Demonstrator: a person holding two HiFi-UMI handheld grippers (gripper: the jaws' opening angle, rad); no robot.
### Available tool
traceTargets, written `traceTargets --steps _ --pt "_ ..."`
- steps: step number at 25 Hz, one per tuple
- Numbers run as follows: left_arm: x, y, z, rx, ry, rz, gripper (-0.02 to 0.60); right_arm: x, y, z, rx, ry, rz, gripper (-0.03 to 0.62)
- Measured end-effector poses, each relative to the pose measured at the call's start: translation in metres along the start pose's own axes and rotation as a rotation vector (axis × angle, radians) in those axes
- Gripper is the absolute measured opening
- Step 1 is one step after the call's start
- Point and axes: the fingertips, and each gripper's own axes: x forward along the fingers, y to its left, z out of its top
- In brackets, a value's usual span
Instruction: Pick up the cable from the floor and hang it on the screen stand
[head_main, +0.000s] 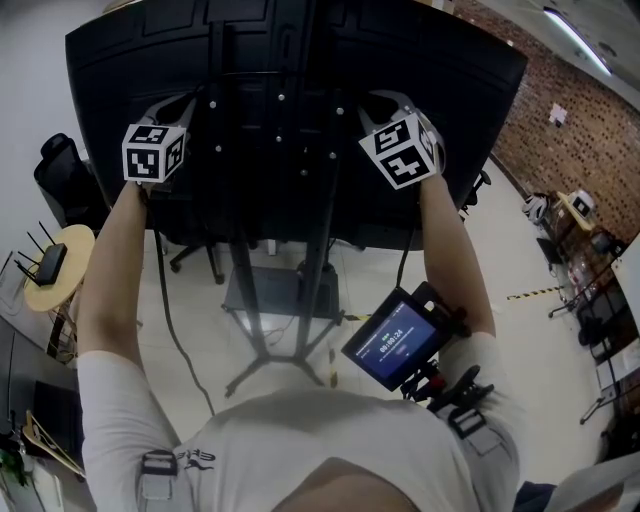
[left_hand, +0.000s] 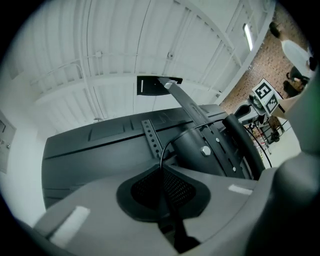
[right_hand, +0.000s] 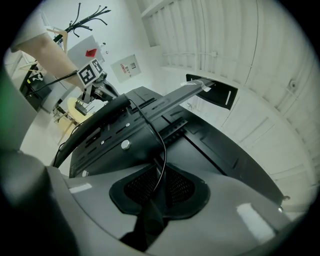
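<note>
The big black screen stands on its stand, and I see it from behind. Both grippers are held up against its back. My left gripper is shut on a thin black cable, which arcs up from the pads towards the round mount bracket. My right gripper is shut on the same kind of thin cable, which curves from its pads up over the bracket. In the head view a dark cable hangs from the left side to the floor.
The stand's base and legs sit on the pale floor below me. A round wooden table with a router and a black chair are at the left. A brick wall runs along the right. A lit device is strapped to the right forearm.
</note>
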Motion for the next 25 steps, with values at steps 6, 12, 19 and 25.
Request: traceTargets --steps 6,12,19,25 --pt "-0.020 0.000 -0.004 -0.095 -0.051 0.016 0.018 -0.015 0.004 -0.009 0.034 0.004 -0.031 0.080" --pt "-0.030 0.000 -0.008 -0.118 -0.078 0.049 0.020 -0.022 0.007 -0.015 0.059 -0.005 -0.068 0.075" --pt "-0.020 0.007 -0.013 -0.108 -0.021 0.098 0.018 -0.020 0.013 -0.018 0.079 0.000 -0.068 0.067" --pt "-0.006 0.019 -0.016 -0.086 0.032 0.133 0.020 -0.016 0.021 -0.019 0.077 -0.005 -0.061 0.067"
